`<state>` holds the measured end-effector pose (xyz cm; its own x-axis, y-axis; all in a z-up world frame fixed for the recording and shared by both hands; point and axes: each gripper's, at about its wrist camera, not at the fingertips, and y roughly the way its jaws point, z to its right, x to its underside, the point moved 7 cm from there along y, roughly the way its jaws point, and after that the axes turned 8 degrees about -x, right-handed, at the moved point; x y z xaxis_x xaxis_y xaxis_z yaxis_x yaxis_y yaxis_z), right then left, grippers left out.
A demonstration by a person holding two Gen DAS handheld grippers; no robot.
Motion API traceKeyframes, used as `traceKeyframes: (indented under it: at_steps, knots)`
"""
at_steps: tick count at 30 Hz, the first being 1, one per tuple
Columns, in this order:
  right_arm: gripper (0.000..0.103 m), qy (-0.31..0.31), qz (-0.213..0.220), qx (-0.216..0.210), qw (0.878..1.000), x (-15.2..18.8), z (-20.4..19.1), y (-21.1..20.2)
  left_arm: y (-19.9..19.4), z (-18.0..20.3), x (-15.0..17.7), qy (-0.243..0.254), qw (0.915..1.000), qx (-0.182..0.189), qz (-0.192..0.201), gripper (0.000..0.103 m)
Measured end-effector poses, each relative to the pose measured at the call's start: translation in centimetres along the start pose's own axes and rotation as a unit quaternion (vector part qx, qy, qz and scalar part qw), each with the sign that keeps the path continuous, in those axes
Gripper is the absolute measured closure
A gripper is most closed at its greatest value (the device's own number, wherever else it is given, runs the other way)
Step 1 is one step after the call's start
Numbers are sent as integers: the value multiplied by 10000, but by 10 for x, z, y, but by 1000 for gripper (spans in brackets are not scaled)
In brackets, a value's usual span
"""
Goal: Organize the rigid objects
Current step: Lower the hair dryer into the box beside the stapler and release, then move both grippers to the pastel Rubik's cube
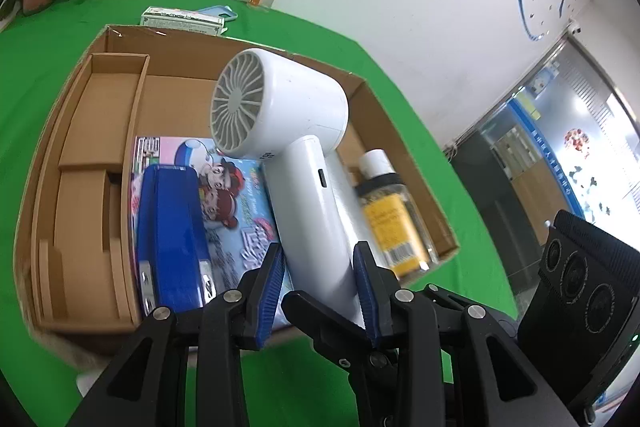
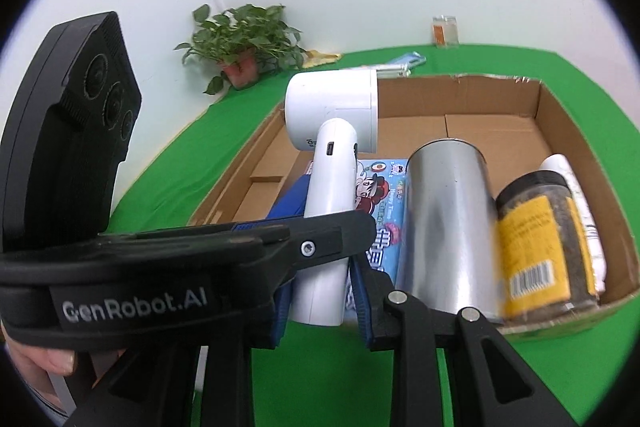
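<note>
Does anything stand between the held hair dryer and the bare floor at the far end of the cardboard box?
Nothing visible does. The hair dryer hangs above the crowded near end of the cardboard box; the far floor lies bare.

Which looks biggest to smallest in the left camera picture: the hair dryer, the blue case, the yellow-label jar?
1. hair dryer, though it sits nearest the camera
2. blue case
3. yellow-label jar

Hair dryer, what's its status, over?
Left tool and right tool both shut on hair dryer handle. Held over cardboard box. Steel can, spice jar beneath.
</note>
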<state>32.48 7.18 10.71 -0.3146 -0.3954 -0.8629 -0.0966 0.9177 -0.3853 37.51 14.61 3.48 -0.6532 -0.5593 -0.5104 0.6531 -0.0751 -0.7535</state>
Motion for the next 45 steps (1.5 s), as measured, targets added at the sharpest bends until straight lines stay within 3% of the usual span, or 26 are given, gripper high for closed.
traceKeyframes:
  at_steps: [3, 5, 6, 7, 8, 9, 10, 14, 15, 16, 17, 18, 20, 21, 22, 23, 24, 25, 26, 30, 36, 41, 45]
  knots:
    - [76, 139, -179, 99, 9997, -3, 9, 16, 17, -11, -5, -68, 9997, -49, -207, 69]
    - [71, 260, -139, 341, 9990, -1, 13, 16, 16, -14, -5, 31, 9995, -285, -153, 58]
    - [54, 238, -57, 444, 9987, 1, 12, 13, 10, -13, -5, 148, 9992, -364, -1, 52]
    - [44, 176, 53, 459, 9988, 3, 11, 9, 1, -12, -6, 237, 9983, -473, 225, 31]
    - [26, 120, 186, 490, 9986, 5, 9, 4, -9, -12, -6, 290, 9969, -592, 436, 15]
    - [21, 58, 360, 569, 9977, 8, 9, -4, -23, -10, -5, 371, 9939, -704, 761, 10]
    - [21, 7, 484, 652, 9967, 12, 9, -11, -37, -9, -3, 452, 9904, -773, 1056, 1]
    - [21, -79, 447, 816, 9956, 38, 12, -24, -73, -8, 20, 515, 9804, -1069, 1572, 1]
    - [21, -124, 380, 853, 9956, 42, 14, -24, -78, -8, 26, 532, 9788, -1149, 1611, 3]
    - [21, -188, 318, 855, 9957, 49, 13, -25, -81, -8, 31, 593, 9773, -1254, 1600, 28]
    - [22, -238, 291, 809, 9960, 55, 12, -28, -80, -7, 40, 752, 9760, -1394, 1494, 84]
    - [50, -331, 298, 727, 9964, 60, 9, -30, -76, -6, 48, 790, 9762, -1490, 1365, 103]
    - [101, -618, 224, 998, 9928, 67, 6, -35, -76, -7, 62, 687, 9750, -1640, 1331, 103]
    - [100, -642, 275, 1023, 9923, 71, 5, -41, -79, -3, 69, 687, 9742, -1591, 1446, 102]
    - [100, -622, 349, 1002, 9924, 73, 5, -46, -82, 0, 73, 662, 9729, -1563, 1573, 94]
    - [81, -635, 389, 1013, 9921, 75, 4, -51, -86, 3, 77, 625, 9712, -1584, 1669, 53]
    - [34, -647, 395, 1058, 9915, 76, 5, -54, -89, 5, 82, 553, 9700, -1668, 1680, 19]
    - [13, -617, 464, 1077, 9912, 78, 6, -60, -95, 3, 86, 440, 9668, -1760, 1798, 4]
    - [1, -550, 664, 1068, 9905, 80, 8, -70, -100, 1, 90, 371, 9645, -1781, 1915, 1]
    - [1, -497, 735, 1039, 9906, 86, 11, -83, -110, -11, 112, 287, 9651, -1959, 1717, 0]
    - [1, -331, 304, 447, 9980, 111, 4, -76, -131, -60, 151, -381, 9711, -1924, 1361, 0]
    - [1, -374, -141, -411, 9984, 138, -18, -66, -146, -107, 193, -1024, 9724, -1811, 1055, 1]
    - [1, -479, -314, -758, 9955, 151, -34, -63, -146, -123, 221, -1216, 9723, -1855, 740, 10]
